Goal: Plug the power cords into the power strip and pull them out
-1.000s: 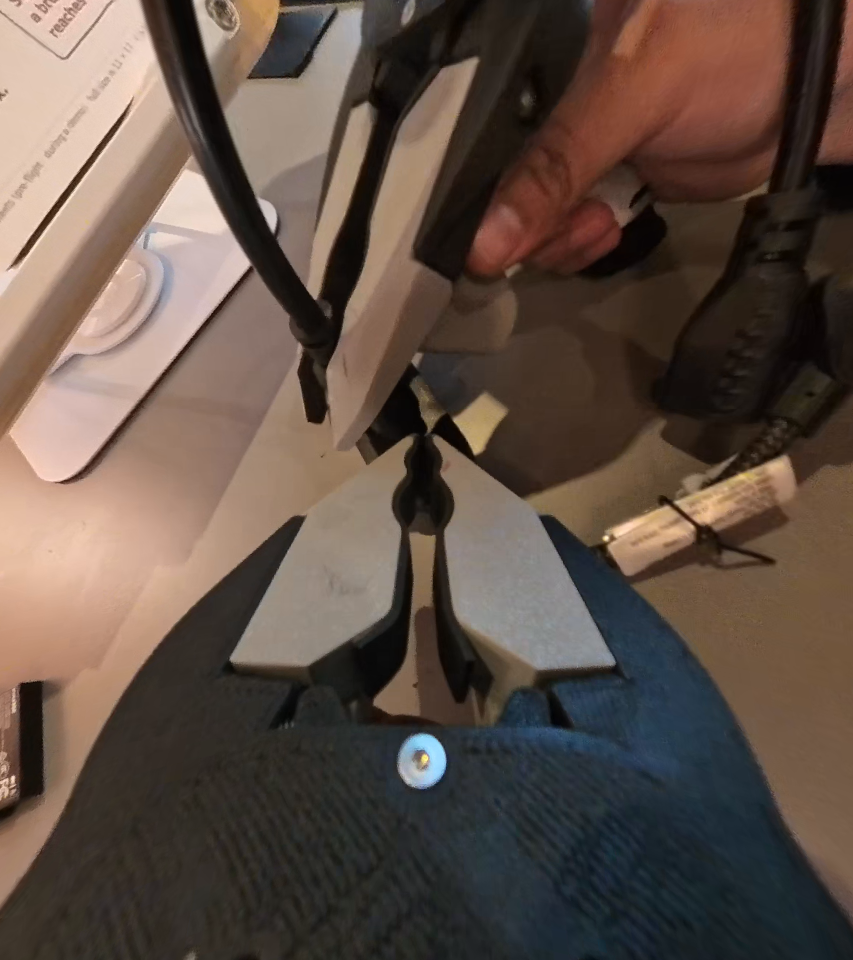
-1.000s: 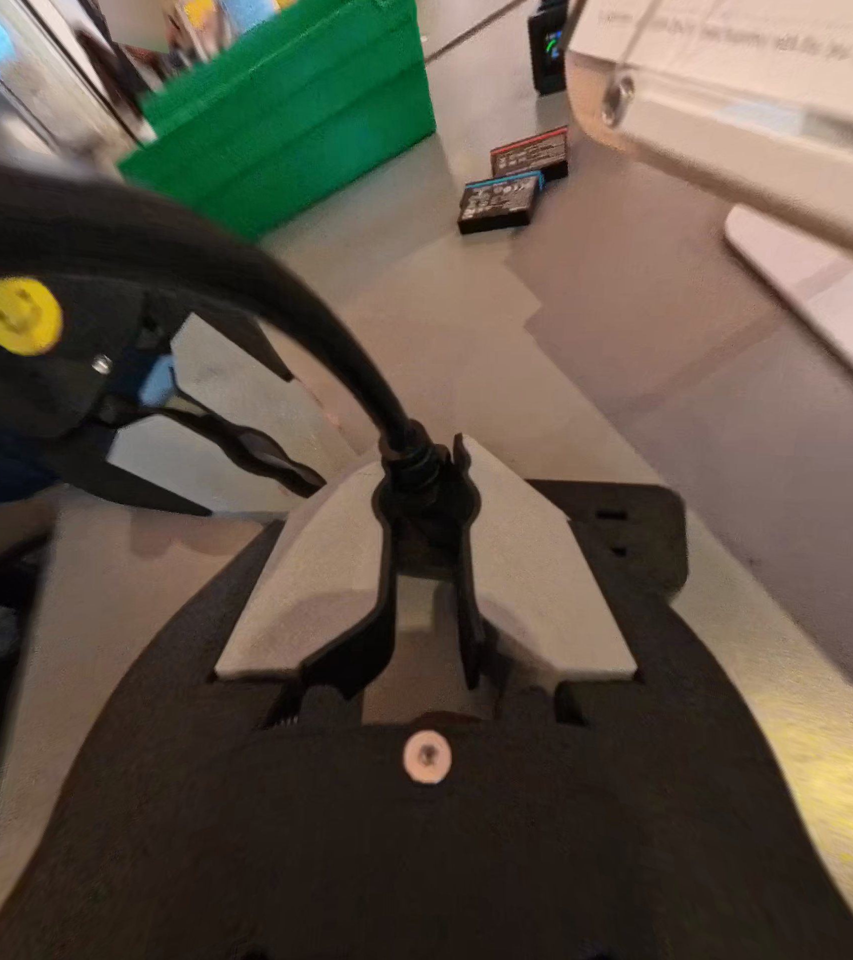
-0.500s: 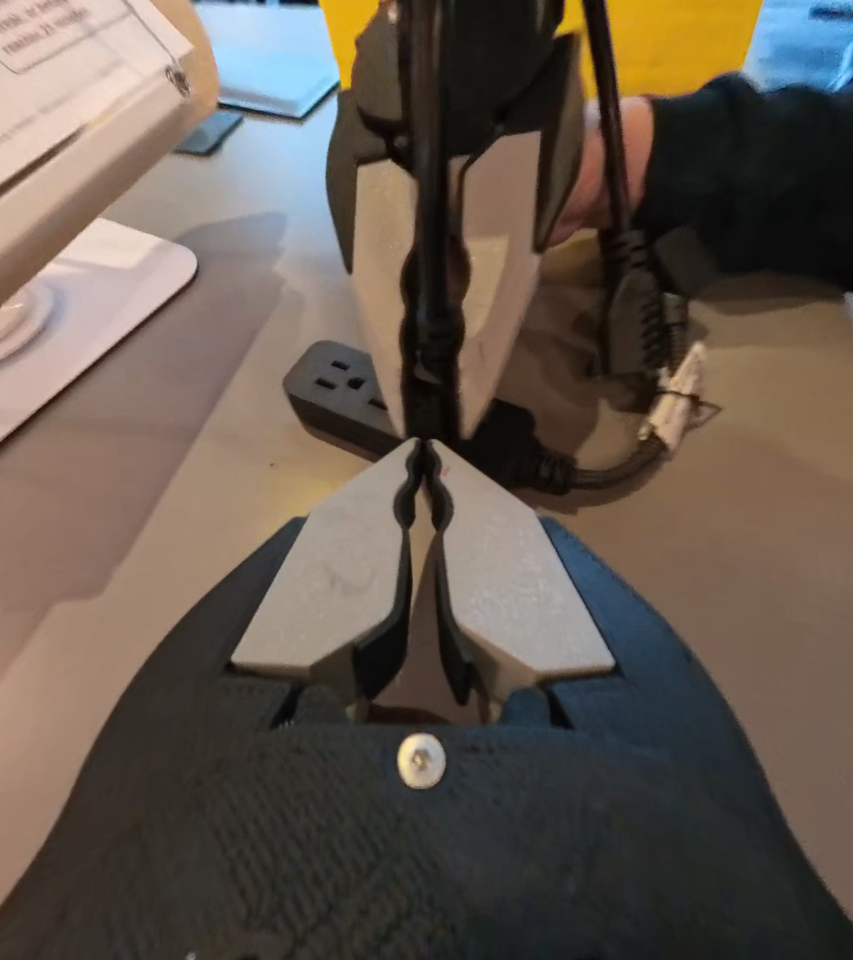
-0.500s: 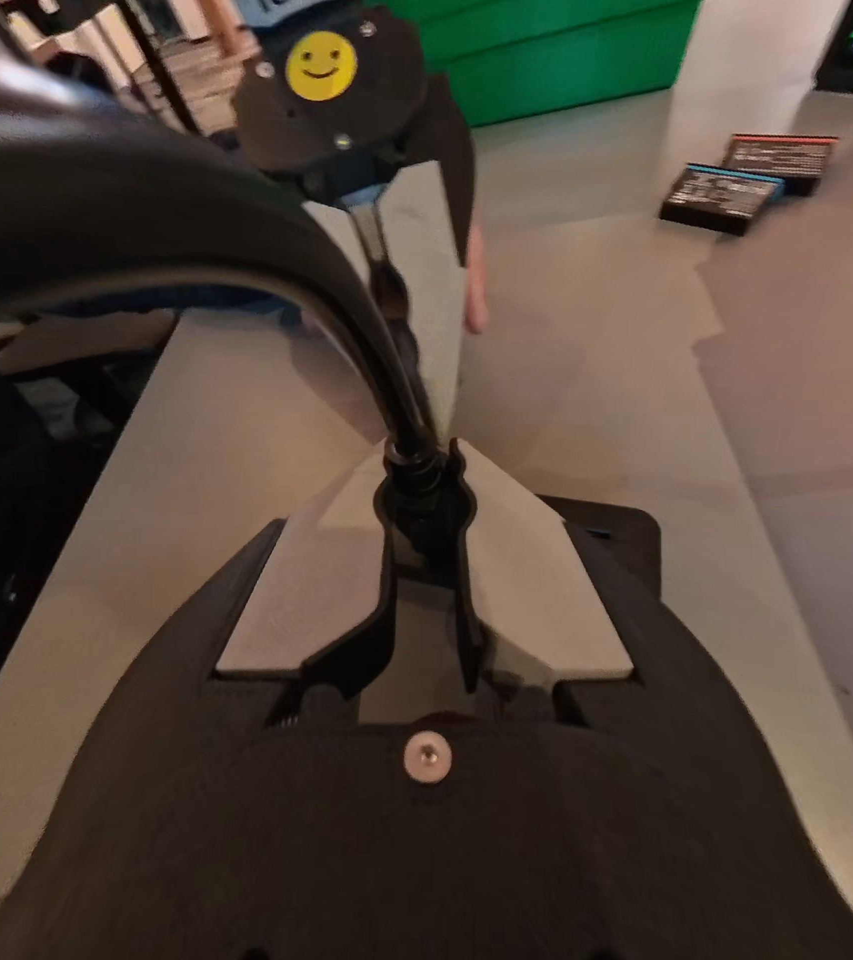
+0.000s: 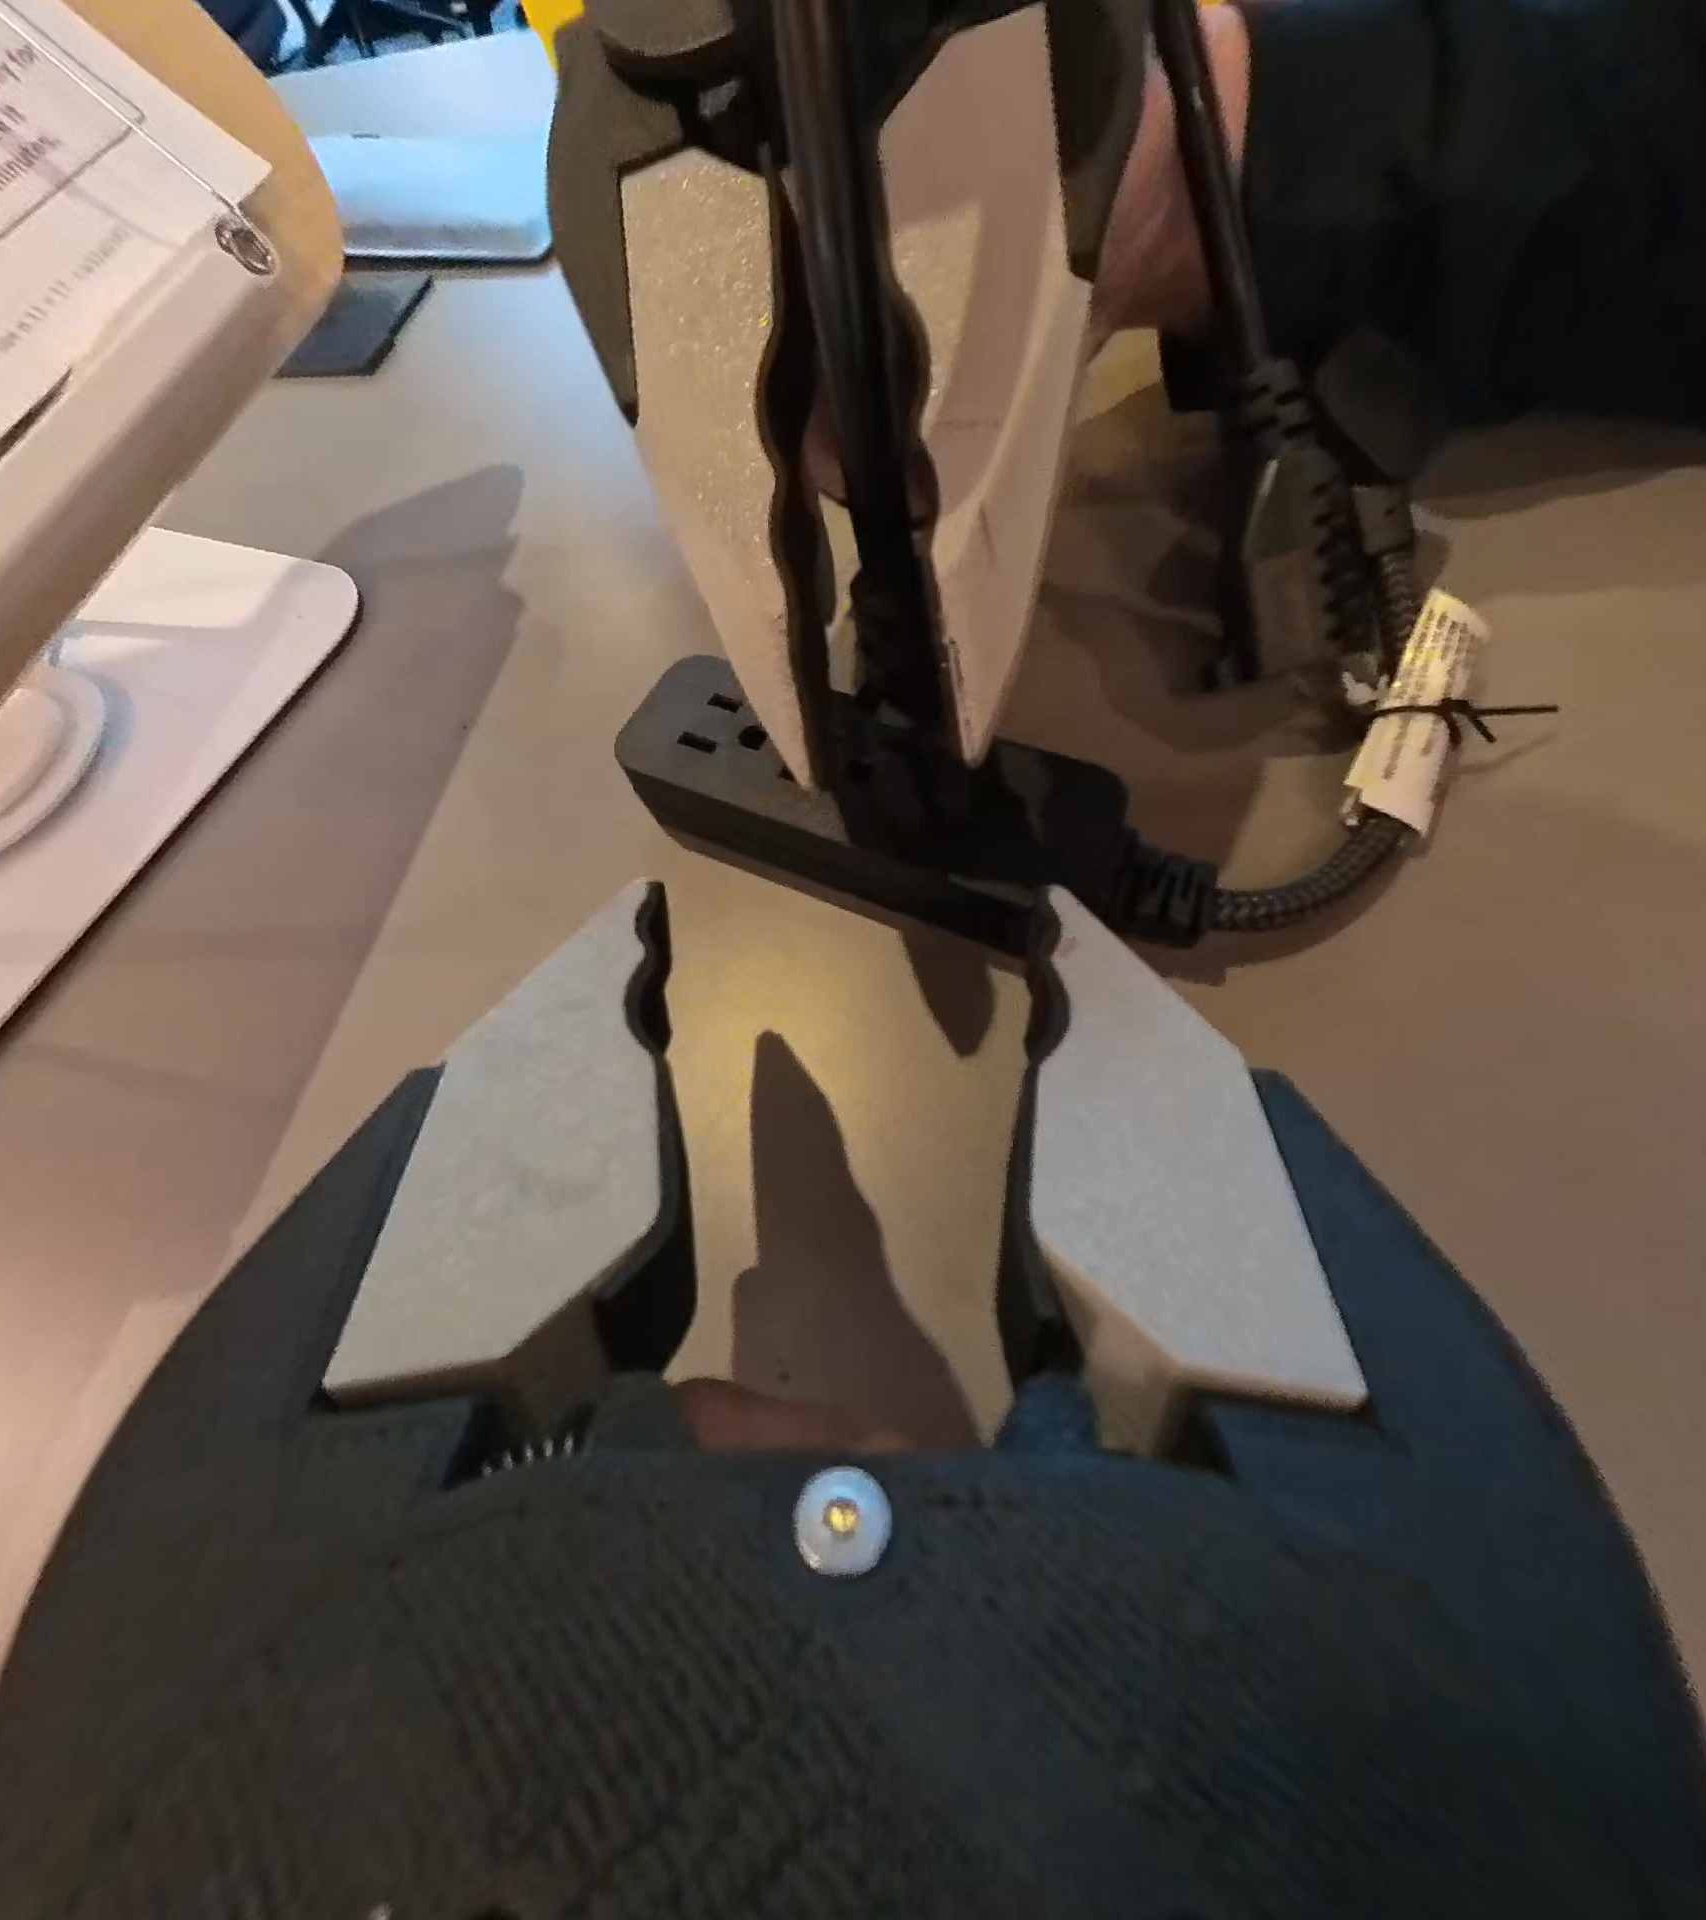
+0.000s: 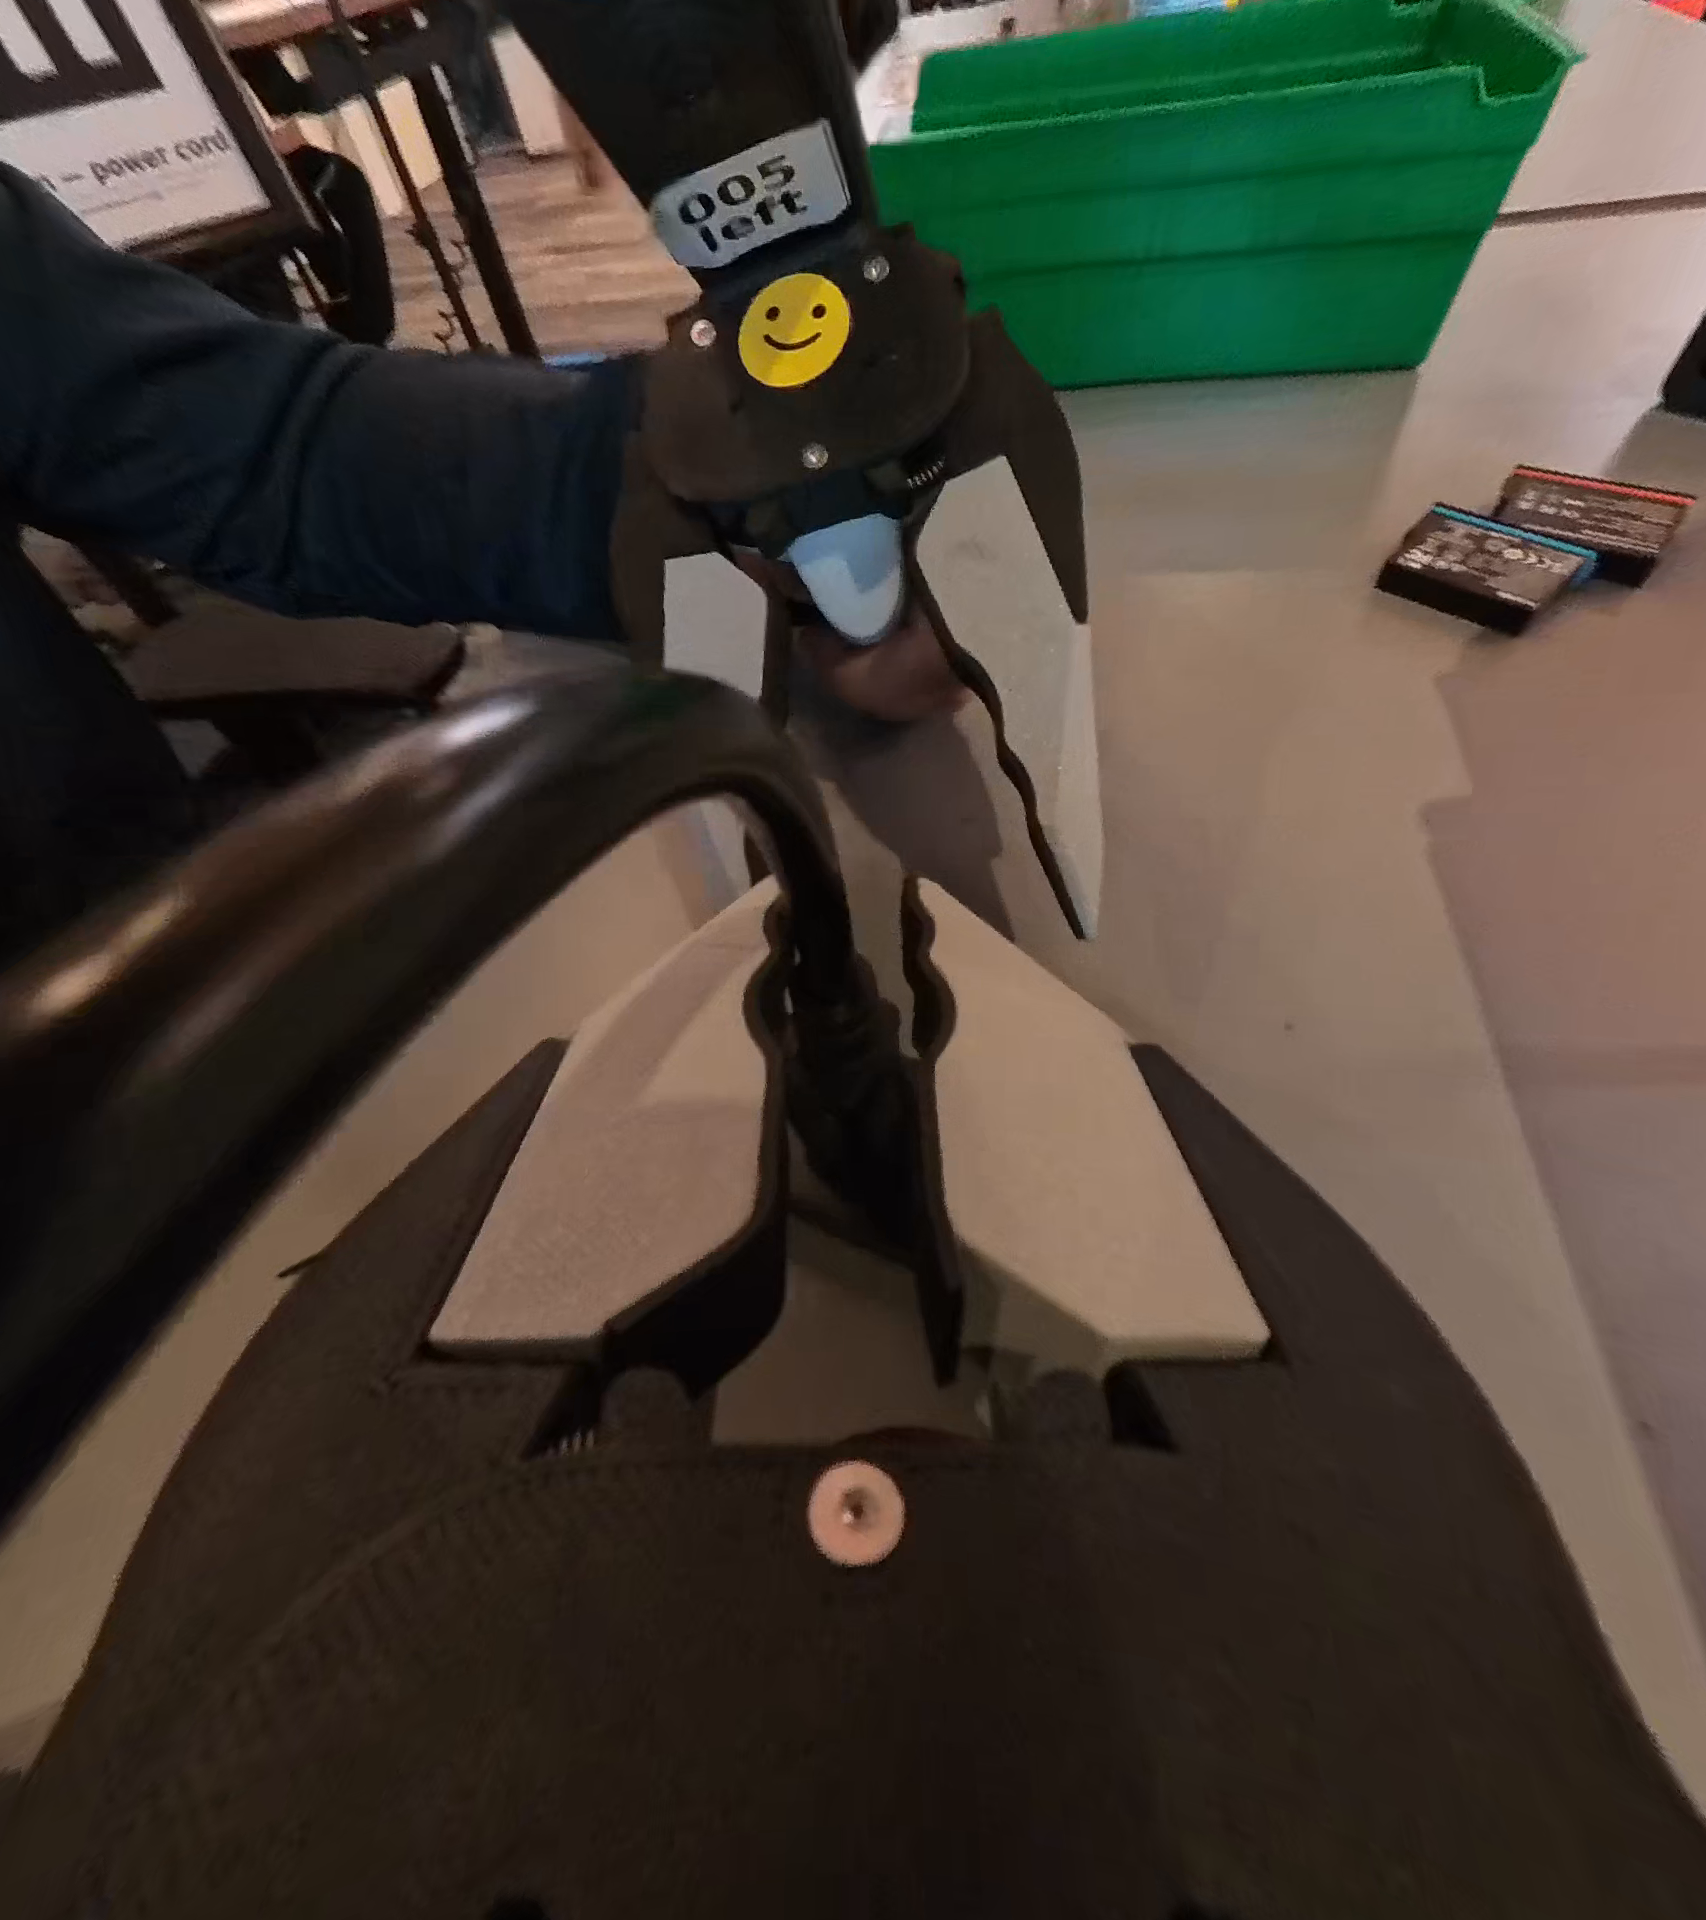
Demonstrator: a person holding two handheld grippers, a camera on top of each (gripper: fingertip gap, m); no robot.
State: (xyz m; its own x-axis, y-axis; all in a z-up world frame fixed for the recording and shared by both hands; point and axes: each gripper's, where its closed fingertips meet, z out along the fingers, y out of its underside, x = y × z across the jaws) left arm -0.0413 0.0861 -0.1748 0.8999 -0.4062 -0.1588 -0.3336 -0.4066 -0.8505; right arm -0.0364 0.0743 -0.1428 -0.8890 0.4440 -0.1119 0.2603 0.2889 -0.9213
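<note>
The left tongs hover low over the tabletop with their two grey fingers spread wide and nothing between them; their tips sit just short of the near edge of the black power strip, the right-hand tip almost at the strip's long side. The power strip lies flat on the tabletop, and one free socket shows at its left end. The right tongs come down steeply onto the strip from above, tips touching or nearly touching its top face. Between their fingers stands a black power cord whose plug sits at the strip; whether the plug is fully seated cannot be told. In the right wrist view the fingers of the right tongs stand a little apart on either side of the cord's ribbed collar, and I cannot tell whether they press on it or stand loose. From there the cord arcs up and away to the left of the strip. A hand in a dark sleeve holds the right tongs from behind the strip. A second black plug stands to the right of the strip, next to the strip's own braided cable with a white tag tied to it. Seen from the right side, the left tongs point down toward the strip, held by a dark-sleeved arm. Left of the strip stands a white stand.
</note>
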